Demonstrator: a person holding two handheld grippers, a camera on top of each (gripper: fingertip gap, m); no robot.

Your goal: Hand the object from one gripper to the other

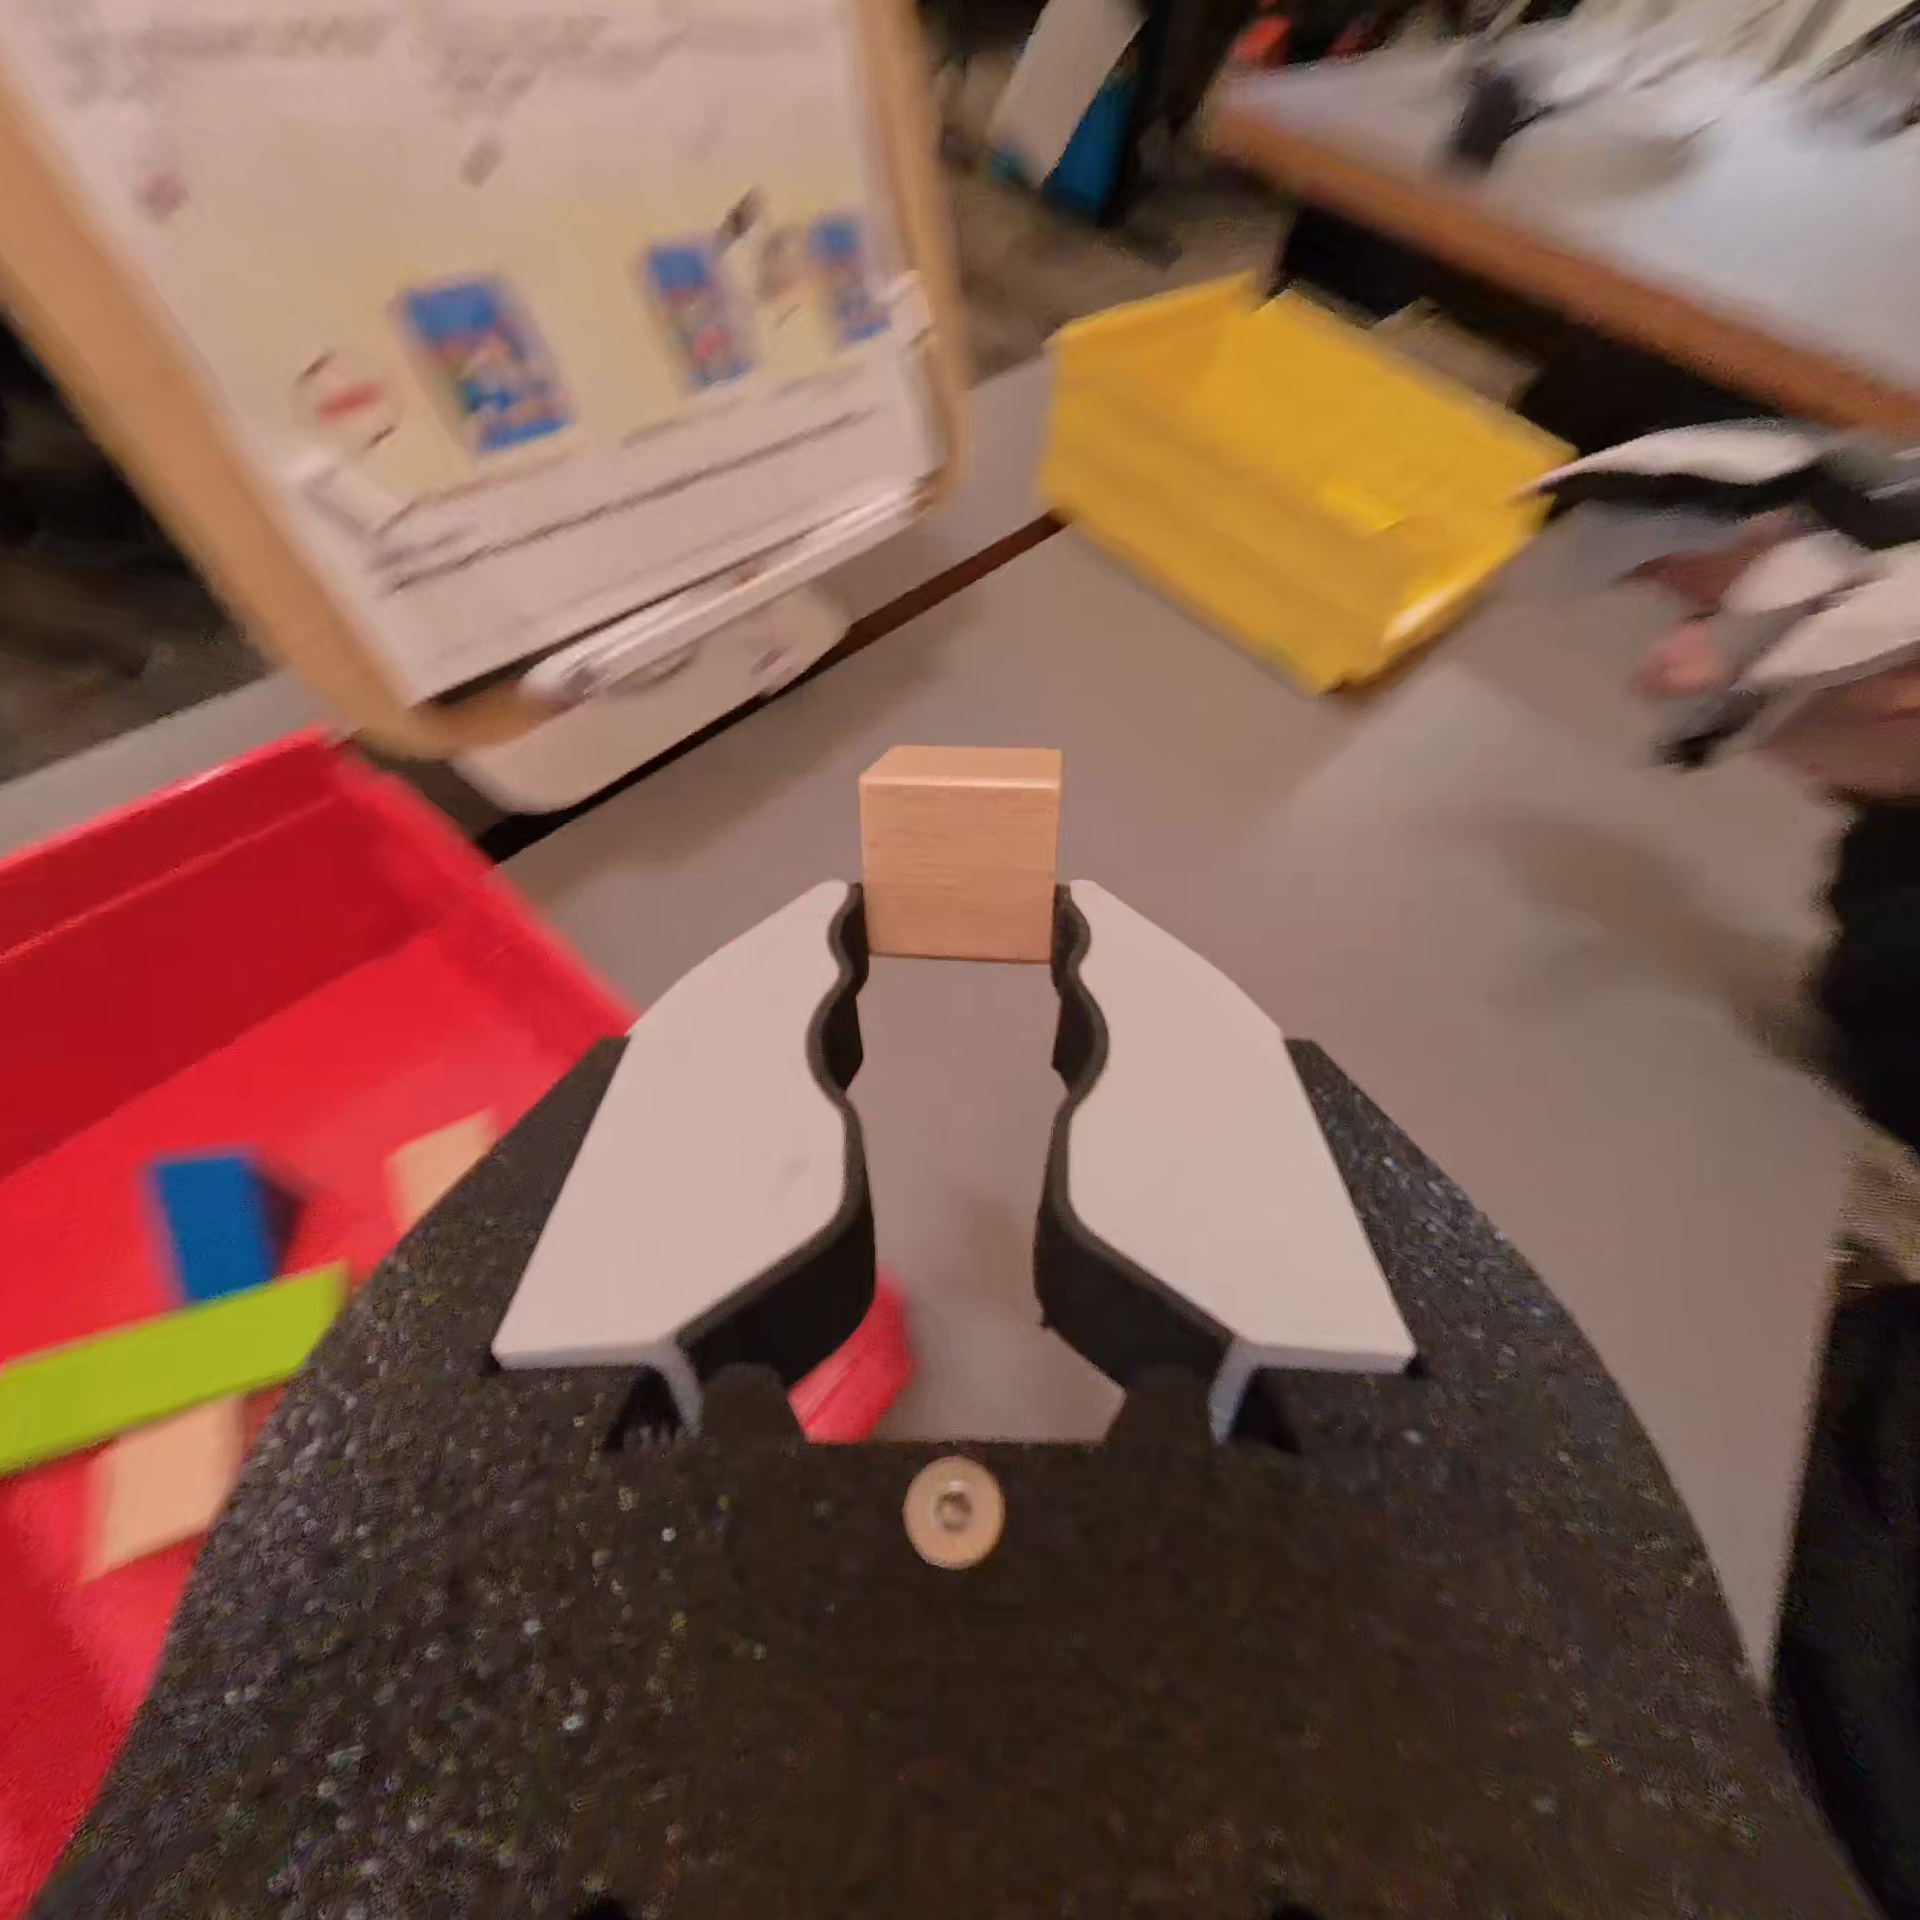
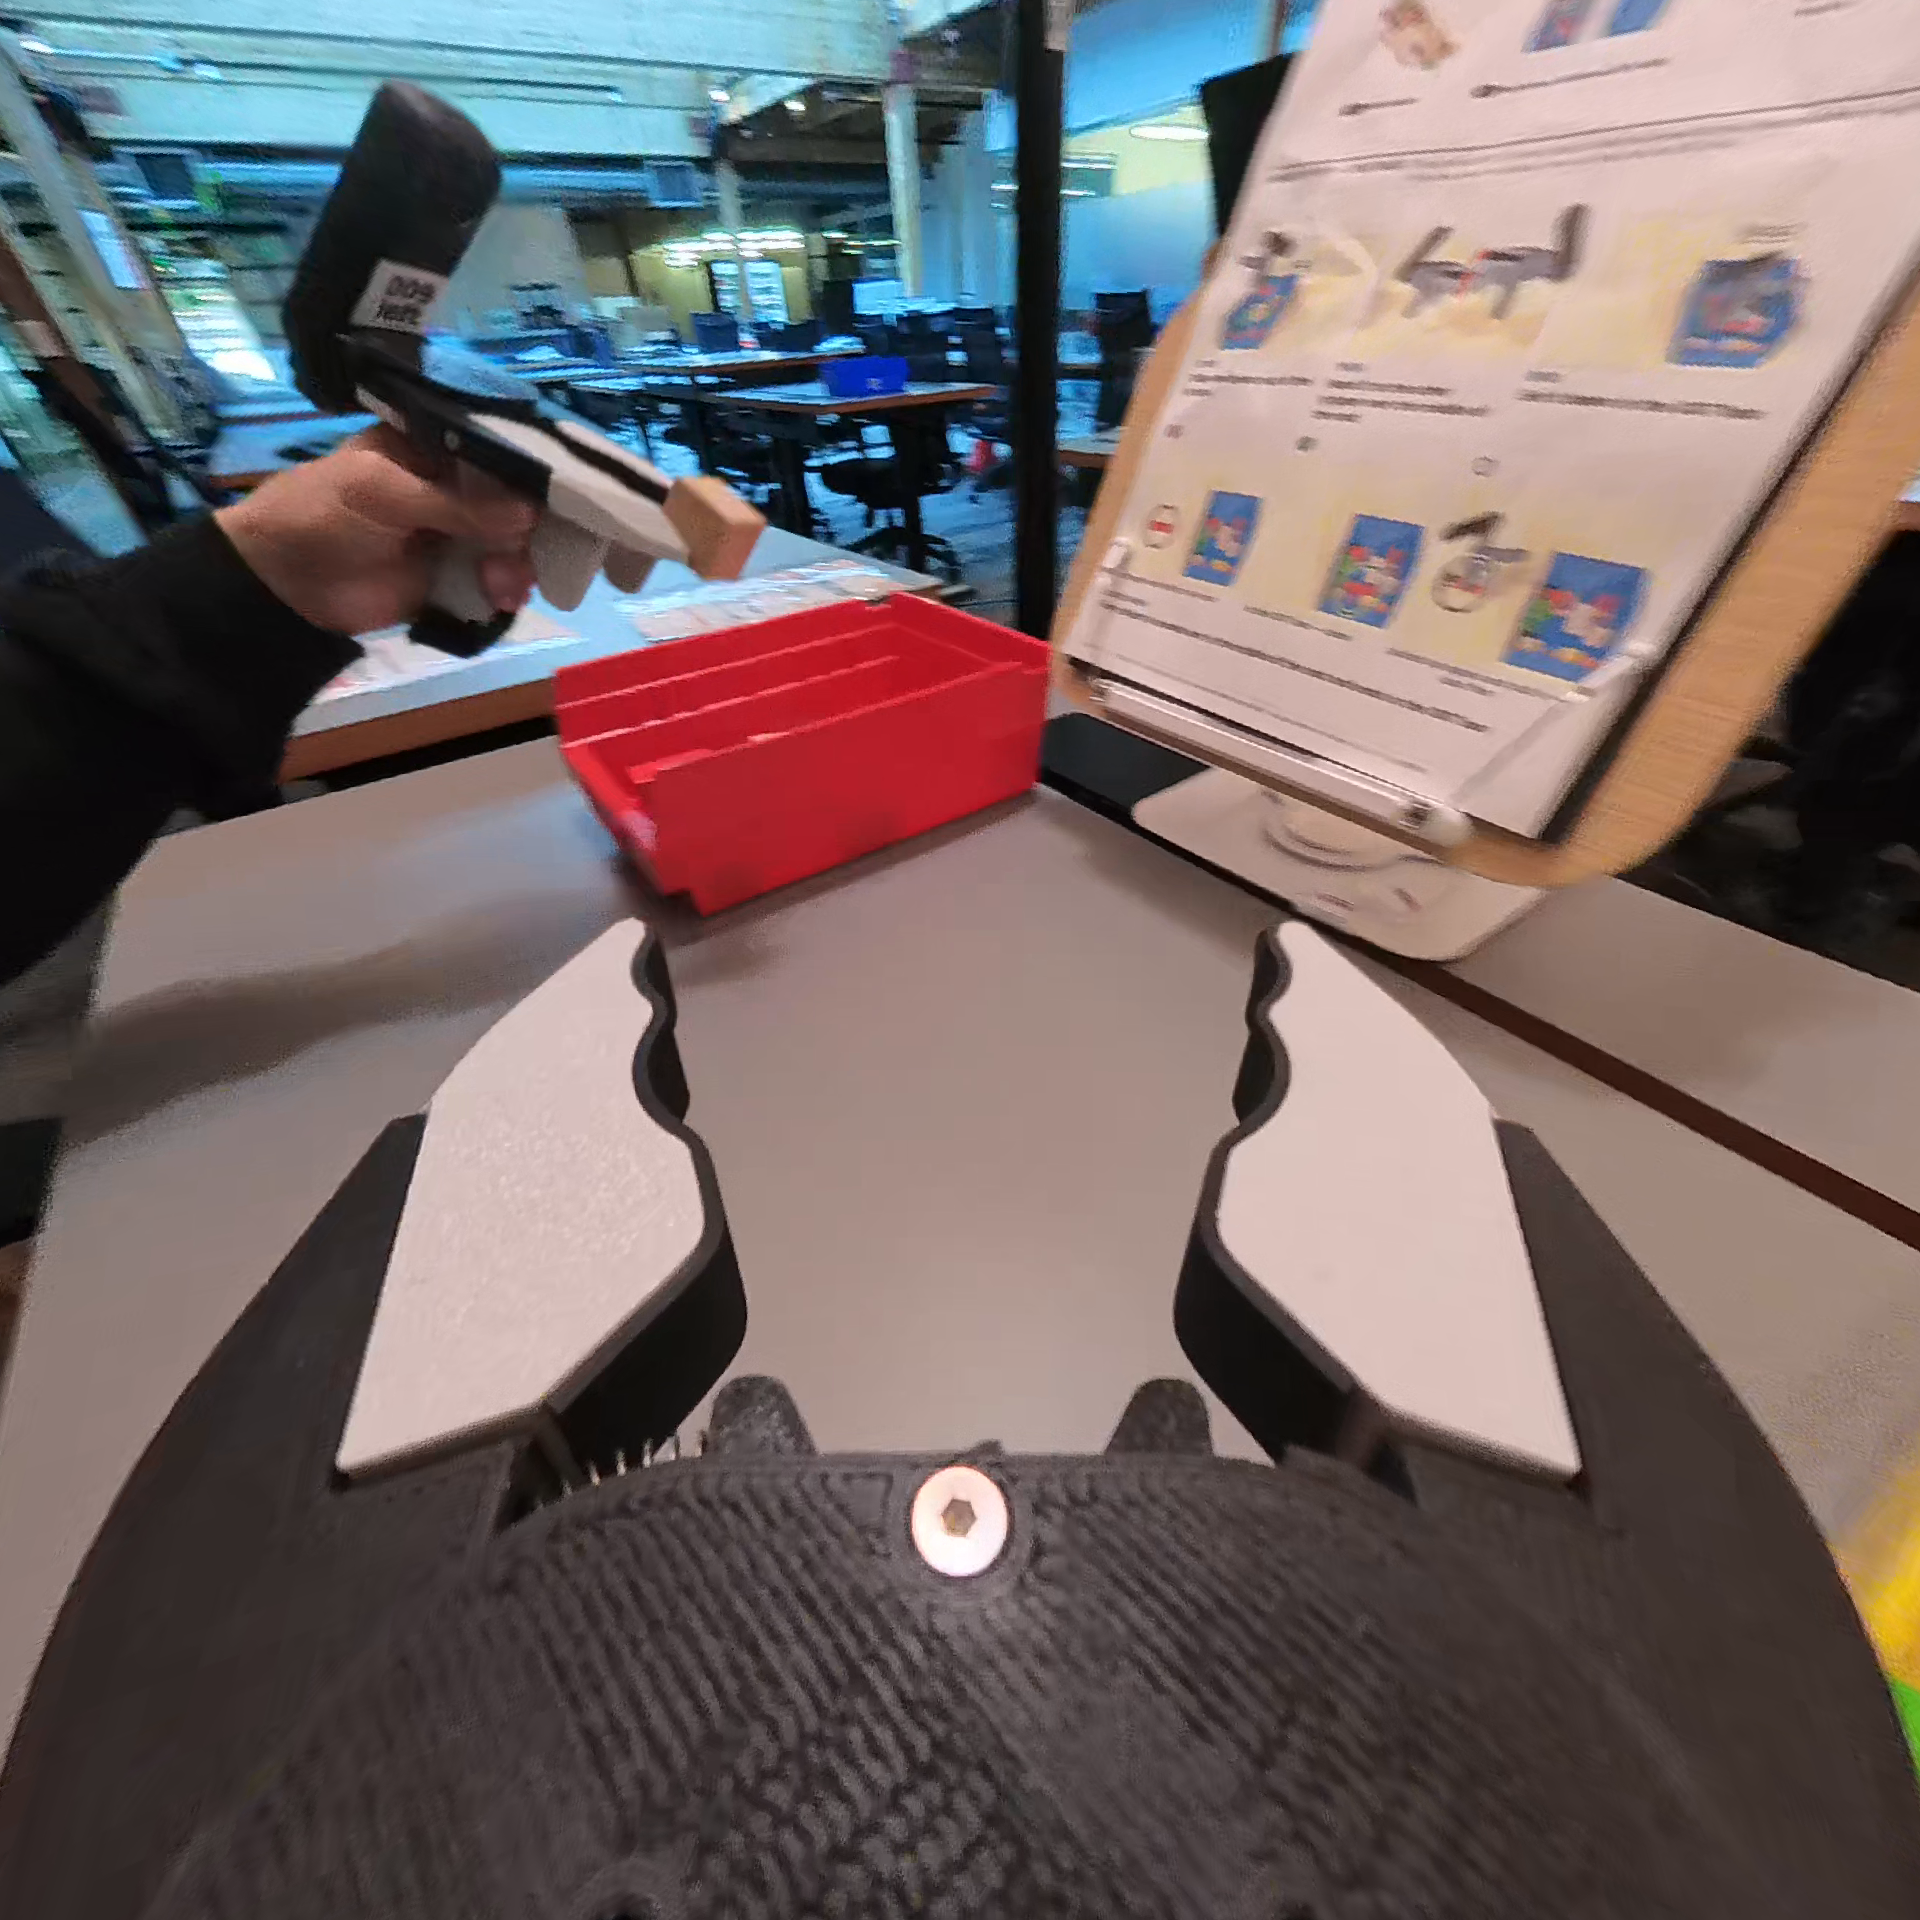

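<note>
My left gripper [image 1: 961,914] is shut on a plain wooden cube [image 1: 961,857]; both pads press its sides at the fingertips, and it is held in the air above the grey table [image 1: 1351,935]. The right wrist view shows the same gripper [image 2: 675,520] at upper left, held by a hand, with the cube [image 2: 717,540] sticking out of its tips. My right gripper [image 2: 961,997] is wide open with nothing between its fingers, low over the table. It also shows at the right edge of the left wrist view [image 1: 1662,520].
A red bin [image 1: 208,987] with a blue, a green and plain wooden blocks sits at lower left; it also shows in the right wrist view [image 2: 810,748]. A yellow bin [image 1: 1278,468] stands farther back. A tilted instruction board on a white stand [image 2: 1507,416] stands at the table's back. My right fingertips sit around 30 cm from my left ones.
</note>
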